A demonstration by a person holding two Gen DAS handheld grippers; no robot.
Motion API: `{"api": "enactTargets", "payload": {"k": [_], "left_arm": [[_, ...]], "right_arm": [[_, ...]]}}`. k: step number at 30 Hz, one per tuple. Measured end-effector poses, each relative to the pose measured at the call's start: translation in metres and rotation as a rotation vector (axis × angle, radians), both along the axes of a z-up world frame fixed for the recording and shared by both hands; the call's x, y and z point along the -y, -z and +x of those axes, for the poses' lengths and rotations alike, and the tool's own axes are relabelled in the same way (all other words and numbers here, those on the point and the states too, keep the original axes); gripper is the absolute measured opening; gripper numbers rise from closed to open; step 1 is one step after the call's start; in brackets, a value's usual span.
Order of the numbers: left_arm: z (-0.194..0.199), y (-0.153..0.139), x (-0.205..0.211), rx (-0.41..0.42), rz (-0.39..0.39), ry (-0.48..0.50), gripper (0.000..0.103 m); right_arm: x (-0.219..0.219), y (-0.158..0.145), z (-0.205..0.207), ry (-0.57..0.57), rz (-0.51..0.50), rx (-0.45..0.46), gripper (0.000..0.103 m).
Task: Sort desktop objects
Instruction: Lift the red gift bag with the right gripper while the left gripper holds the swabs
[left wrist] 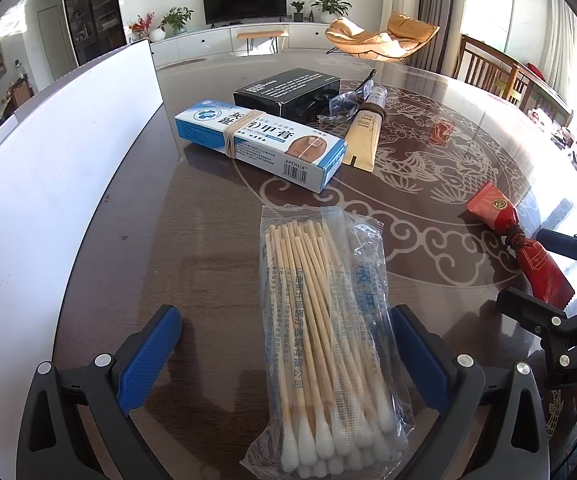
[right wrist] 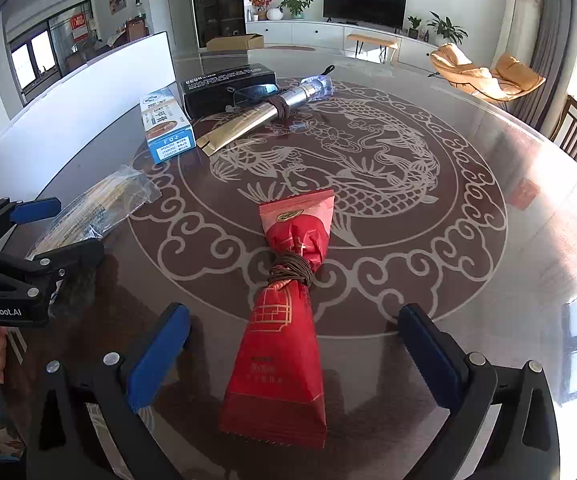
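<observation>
A clear bag of cotton swabs (left wrist: 328, 344) lies on the dark round table (left wrist: 208, 240), between the open blue pads of my left gripper (left wrist: 288, 356); the bag also shows in the right wrist view (right wrist: 96, 208). A red packet tied with brown cord (right wrist: 284, 320) lies between the open pads of my right gripper (right wrist: 300, 356); it also shows in the left wrist view (left wrist: 520, 240). Neither gripper touches its object. Farther back lie a blue-and-white ointment box with a rubber band (left wrist: 260, 144), a black box (left wrist: 288, 92), a beige tube (left wrist: 364, 136) and clear glasses (left wrist: 344, 104).
A white board (left wrist: 48, 184) stands along the table's left side. The right gripper's body (left wrist: 568, 320) is at the right edge of the left wrist view. Wooden chairs (left wrist: 500, 72) stand beyond the table's far right rim.
</observation>
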State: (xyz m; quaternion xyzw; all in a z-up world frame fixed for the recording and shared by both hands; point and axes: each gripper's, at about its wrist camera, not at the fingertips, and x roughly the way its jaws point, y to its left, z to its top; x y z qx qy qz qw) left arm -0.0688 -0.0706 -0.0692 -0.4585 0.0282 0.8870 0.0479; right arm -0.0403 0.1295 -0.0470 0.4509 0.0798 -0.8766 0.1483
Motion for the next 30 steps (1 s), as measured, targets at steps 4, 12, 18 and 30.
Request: {"api": "enactTargets", "payload": {"k": [4,12,18,30], "left_arm": [[0.000,0.000,0.000,0.000,0.000,0.000,0.103],[0.000,-0.001,0.000,0.009,0.001,0.002,0.103],[-0.014,-0.004,-0.002,0.177,-0.025,0.107,0.103],[0.003,-0.039,-0.007,0.112,0.014,0.152,0.034]], "right_arm": [[0.000,0.000,0.000,0.000,0.000,0.000,0.103],[0.000,0.000,0.000,-0.001,0.000,0.000,0.103],[0.006,-0.009,-0.027,-0.084,0.030,0.197,0.092],[0.018,-0.031,-0.037,-0.090,0.085,0.236,0.020]]}}
